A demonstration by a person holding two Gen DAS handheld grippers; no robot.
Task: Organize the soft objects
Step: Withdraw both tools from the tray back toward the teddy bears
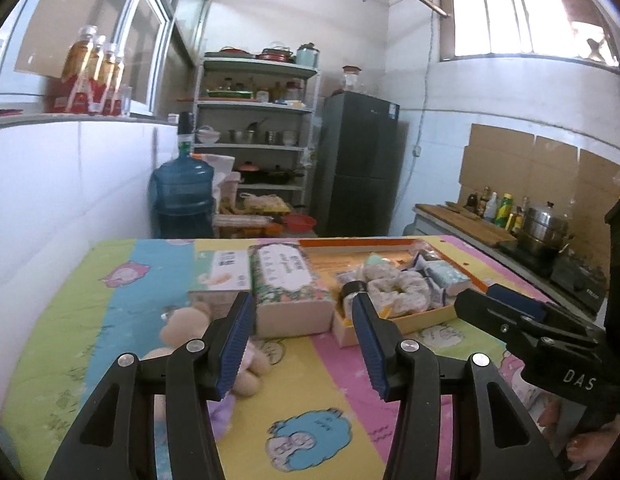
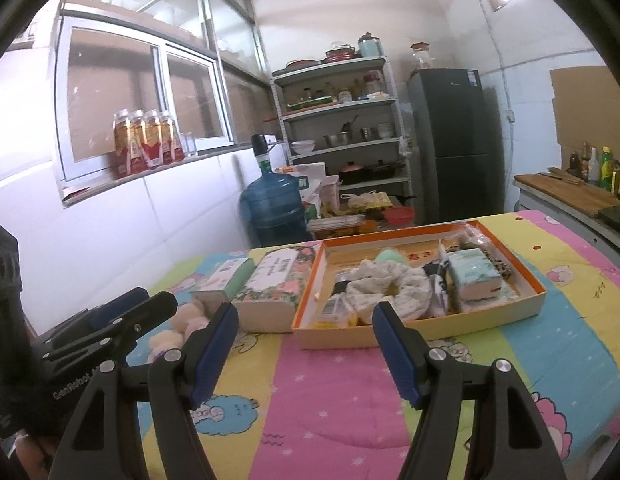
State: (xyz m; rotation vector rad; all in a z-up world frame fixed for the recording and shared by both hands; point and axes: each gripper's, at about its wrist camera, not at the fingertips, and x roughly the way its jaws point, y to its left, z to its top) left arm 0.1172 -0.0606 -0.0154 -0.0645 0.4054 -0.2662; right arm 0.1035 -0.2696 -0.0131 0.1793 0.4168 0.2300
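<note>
The left tool [image 1: 302, 344] is held open above the tabletop [image 1: 310, 392], and nothing is gripped. The right tool [image 2: 306, 344] is held open too, with nothing in it. A soft toy [image 1: 182, 332] is seen lying just past the left tool's tip. Behind it, two tissue packs [image 1: 286, 276] are set side by side. Next to them, a flat box [image 2: 509, 312] is filled with a scrunchie [image 2: 389, 284] and small packs.
</note>
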